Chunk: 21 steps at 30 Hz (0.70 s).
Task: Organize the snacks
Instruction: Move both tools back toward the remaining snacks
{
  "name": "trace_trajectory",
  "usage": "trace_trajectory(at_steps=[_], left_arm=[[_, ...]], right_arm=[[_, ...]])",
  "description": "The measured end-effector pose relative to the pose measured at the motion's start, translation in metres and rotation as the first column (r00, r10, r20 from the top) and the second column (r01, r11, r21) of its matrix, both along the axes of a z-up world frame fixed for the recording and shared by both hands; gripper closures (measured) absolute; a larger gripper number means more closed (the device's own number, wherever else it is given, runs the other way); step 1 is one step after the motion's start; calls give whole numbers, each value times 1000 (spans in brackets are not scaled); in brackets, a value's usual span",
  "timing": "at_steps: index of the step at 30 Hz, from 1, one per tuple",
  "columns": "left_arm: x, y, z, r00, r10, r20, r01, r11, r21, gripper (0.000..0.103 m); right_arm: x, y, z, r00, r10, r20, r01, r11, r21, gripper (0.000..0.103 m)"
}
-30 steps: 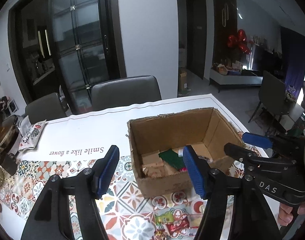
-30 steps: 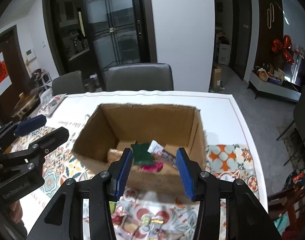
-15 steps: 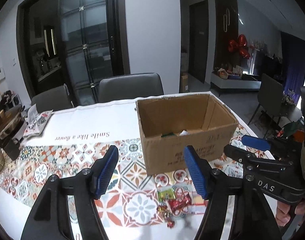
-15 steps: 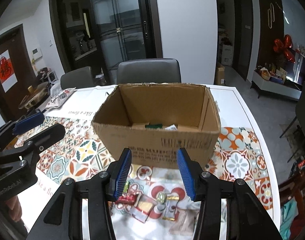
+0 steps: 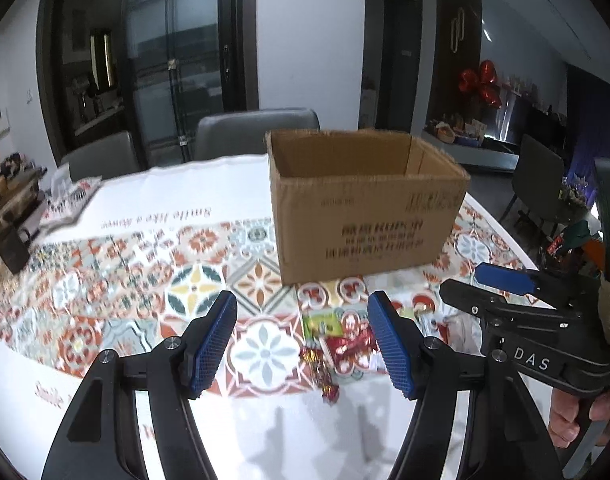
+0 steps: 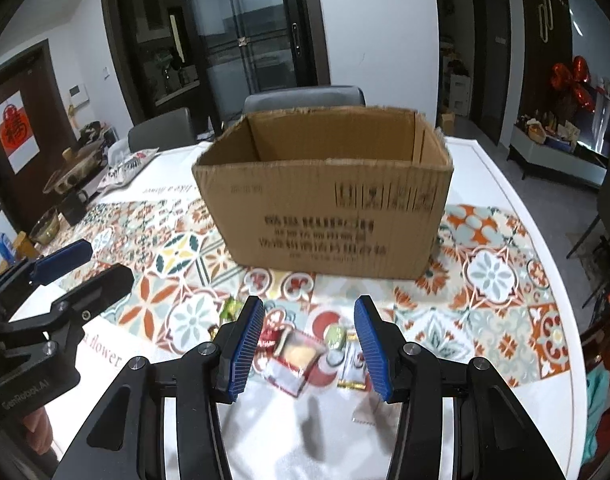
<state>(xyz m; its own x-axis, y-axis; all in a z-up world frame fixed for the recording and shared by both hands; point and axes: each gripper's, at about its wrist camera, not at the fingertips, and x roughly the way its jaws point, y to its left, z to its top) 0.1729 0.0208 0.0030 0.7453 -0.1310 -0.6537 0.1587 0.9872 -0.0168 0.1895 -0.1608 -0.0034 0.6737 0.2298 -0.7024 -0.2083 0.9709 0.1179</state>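
On bench, snacks: loose pile just before box
Right claw: released, empty; directly above pile, nearer
Left claw: released, empty; pile ahead-right

Both wrist views look low and forward across the table, near the cardboard box, left view from its left, sharing box and snacks
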Motion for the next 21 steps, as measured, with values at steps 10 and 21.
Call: trace_trajectory(at_steps=[10, 21], left_arm=[[-2, 4, -43, 995, 6, -95, -8, 1000, -20, 37], [9, -2, -83, 981, -5, -192, -6, 999, -54, 48]], right_arm=[[-5, 13, -32, 997, 62, -45, -63, 998, -13, 54], [-1, 10, -63, 992, 52, -111, -52, 999, 1, 54]])
